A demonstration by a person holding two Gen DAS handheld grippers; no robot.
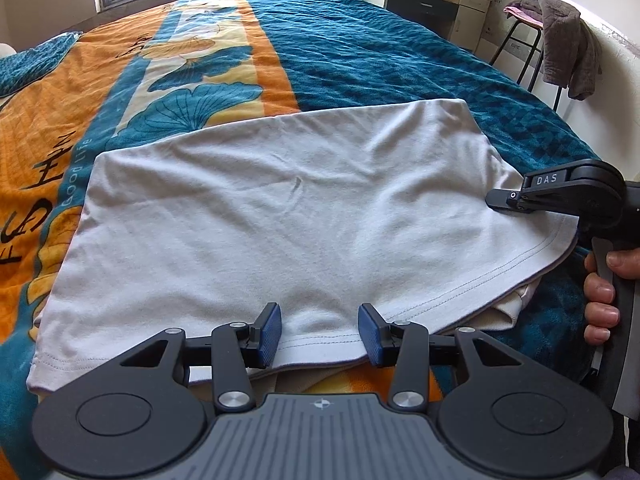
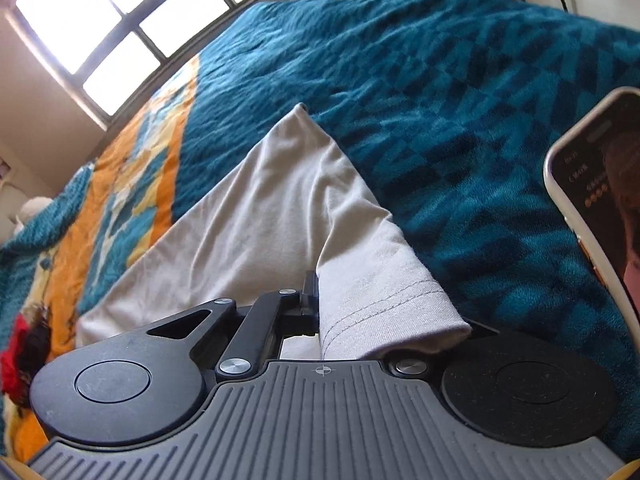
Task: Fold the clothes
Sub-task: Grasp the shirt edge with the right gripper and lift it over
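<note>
**Right tongs pinch the sleeve while the left tongs wait at the hem**

The right tongs (image 2: 316, 300) are closed on the short sleeve (image 2: 384, 292) of the pale grey T-shirt (image 1: 280, 208); in the right wrist view the stitched cuff drapes over the far finger and hides it, so the cloth is plainly nipped between the pads; the grip sits just behind the cuff seam, probably because that gives a firm edge to carry inward over the body of the shirt; seen from the left wrist, the same tongs (image 1: 500, 200) come in from the side, low and nearly flat to the fabric, with the person's hand (image 1: 600, 296) wrapped round the handle.

The left tongs (image 1: 320, 328) stand part open, their blue pads (image 1: 270, 330) either side of the bottom hem (image 1: 320, 342) and gripping nothing that I can make out; whether the pads rest on the cloth I cannot tell; held there, they seem placed to steady the near edge or to take the hem once the sleeve is folded in.

Beyond both tongs the shirt lies spread on the bed (image 1: 360, 48), over a teal and orange blanket; a second, cream layer peeps from under the hem beside the left tongs, suggesting part of the shirt is already folded under; a phone (image 2: 600, 200) stands just off the right tongs.
</note>
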